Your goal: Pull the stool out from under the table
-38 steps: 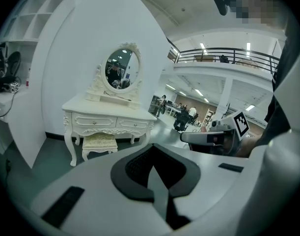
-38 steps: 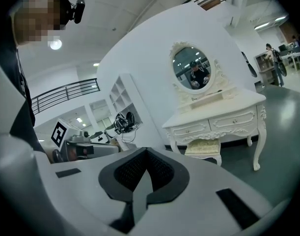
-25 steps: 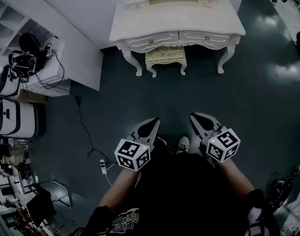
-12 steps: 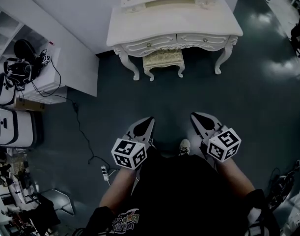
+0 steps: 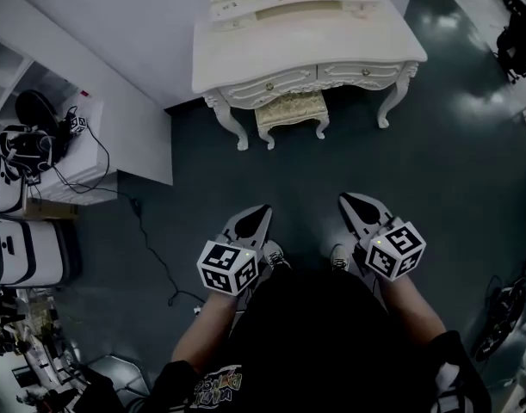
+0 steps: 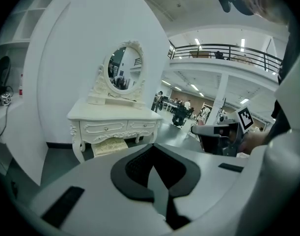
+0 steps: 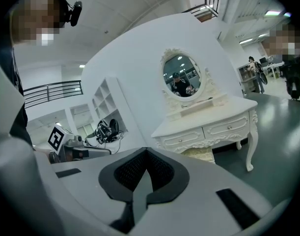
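Note:
A cream stool (image 5: 290,110) with a patterned cushion is tucked under the white dressing table (image 5: 306,40), far ahead of me on the dark floor. The stool (image 6: 109,145) shows under the table (image 6: 114,115) in the left gripper view, and the stool (image 7: 200,155) peeks under the table (image 7: 208,117) in the right gripper view. My left gripper (image 5: 259,212) and right gripper (image 5: 347,201) are held side by side near my body, both shut and empty, well short of the stool.
A white shelf unit (image 5: 47,157) with headsets and cables stands at the left. A power strip cable (image 5: 155,252) runs across the floor at my left. An oval mirror (image 7: 181,75) tops the table. My shoes (image 5: 274,253) stand on the dark floor.
The view has shifted a little: the table and stool sit slightly right and lower than before. Both grippers keep their pose, shut and empty.

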{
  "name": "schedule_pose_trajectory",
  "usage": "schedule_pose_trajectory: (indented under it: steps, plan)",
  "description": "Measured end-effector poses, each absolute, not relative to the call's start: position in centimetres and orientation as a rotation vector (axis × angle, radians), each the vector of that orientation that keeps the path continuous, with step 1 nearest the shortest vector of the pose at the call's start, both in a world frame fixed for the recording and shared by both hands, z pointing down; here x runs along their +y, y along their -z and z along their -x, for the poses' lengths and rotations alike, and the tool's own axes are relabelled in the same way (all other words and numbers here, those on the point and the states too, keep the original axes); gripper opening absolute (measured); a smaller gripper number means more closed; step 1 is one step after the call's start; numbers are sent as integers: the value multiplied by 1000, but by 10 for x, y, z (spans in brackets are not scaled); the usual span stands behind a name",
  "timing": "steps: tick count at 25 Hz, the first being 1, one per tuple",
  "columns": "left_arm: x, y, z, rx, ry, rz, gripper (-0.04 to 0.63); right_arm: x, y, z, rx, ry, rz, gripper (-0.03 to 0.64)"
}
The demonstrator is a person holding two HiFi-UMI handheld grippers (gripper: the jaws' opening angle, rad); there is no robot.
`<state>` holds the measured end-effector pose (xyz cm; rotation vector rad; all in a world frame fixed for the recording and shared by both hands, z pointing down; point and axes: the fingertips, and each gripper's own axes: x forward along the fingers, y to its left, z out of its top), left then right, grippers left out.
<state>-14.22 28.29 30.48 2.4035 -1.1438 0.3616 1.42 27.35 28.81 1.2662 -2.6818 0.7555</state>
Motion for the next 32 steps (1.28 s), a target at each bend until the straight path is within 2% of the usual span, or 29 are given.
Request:
schedule_pose_trajectory:
  steps: [17, 32]
  plan:
    - [247, -327, 238, -1001, -368, -2467, 8, 253, -308, 80, -2569, -767, -1432, 28]
    - [225, -335, 267, -1004, -390, -2508, 8, 238, -307, 103, -2537, -730, -1487, 28]
